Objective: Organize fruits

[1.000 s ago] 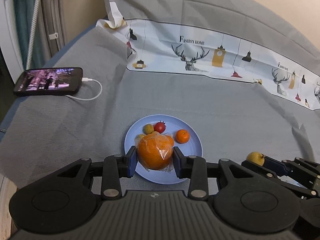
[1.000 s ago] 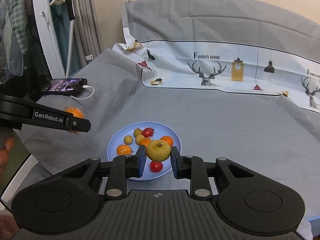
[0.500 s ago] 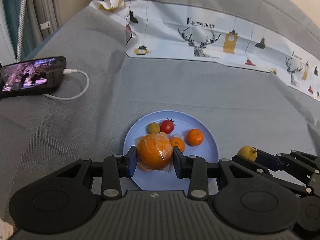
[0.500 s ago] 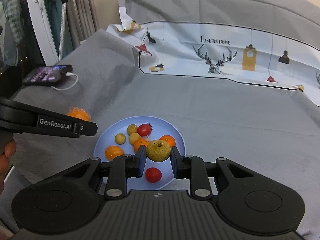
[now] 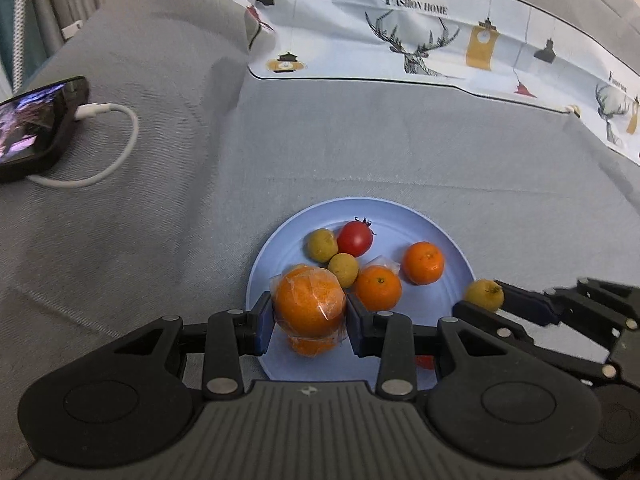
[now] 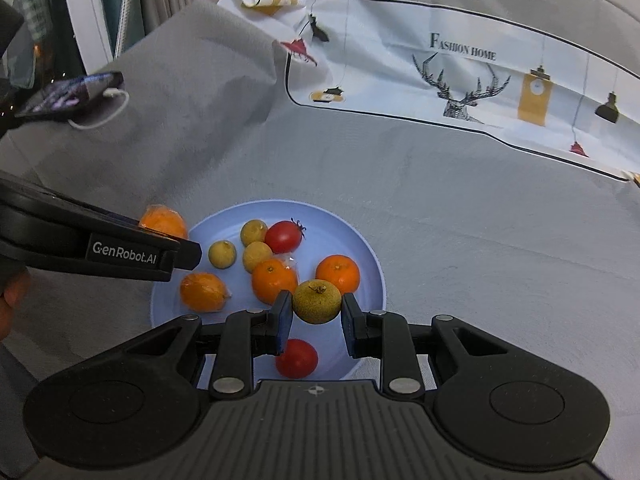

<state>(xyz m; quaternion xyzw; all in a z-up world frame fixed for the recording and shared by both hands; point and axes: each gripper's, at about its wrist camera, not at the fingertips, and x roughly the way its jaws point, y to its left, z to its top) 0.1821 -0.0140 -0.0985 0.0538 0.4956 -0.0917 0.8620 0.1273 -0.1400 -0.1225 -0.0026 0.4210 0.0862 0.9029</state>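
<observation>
A light blue plate (image 5: 452, 248) (image 6: 360, 252) on the grey cloth holds several small fruits: oranges, yellow-green ones and red tomatoes (image 6: 283, 236). My left gripper (image 5: 308, 316) is shut on an orange wrapped in clear plastic (image 5: 306, 306), just above the plate's near left rim. From the right wrist view that wrapped orange (image 6: 164, 222) peeks over the left gripper's arm. My right gripper (image 6: 316, 312) is shut on a yellow-green fruit with a stem (image 6: 317, 301), over the plate's near side. The same fruit (image 5: 484, 295) shows at the plate's right edge in the left wrist view.
A phone (image 5: 32, 128) (image 6: 72, 94) with a lit screen and a white cable (image 5: 108, 140) lies at the far left. A white printed cloth with deer and "Fashion Home" (image 5: 420, 40) (image 6: 464, 80) lies across the back. Part of a hand (image 6: 12, 296) shows at the left edge.
Both grippers have come down and forward toward the plate, each still holding its fruit. The plate looks larger and nearer.
</observation>
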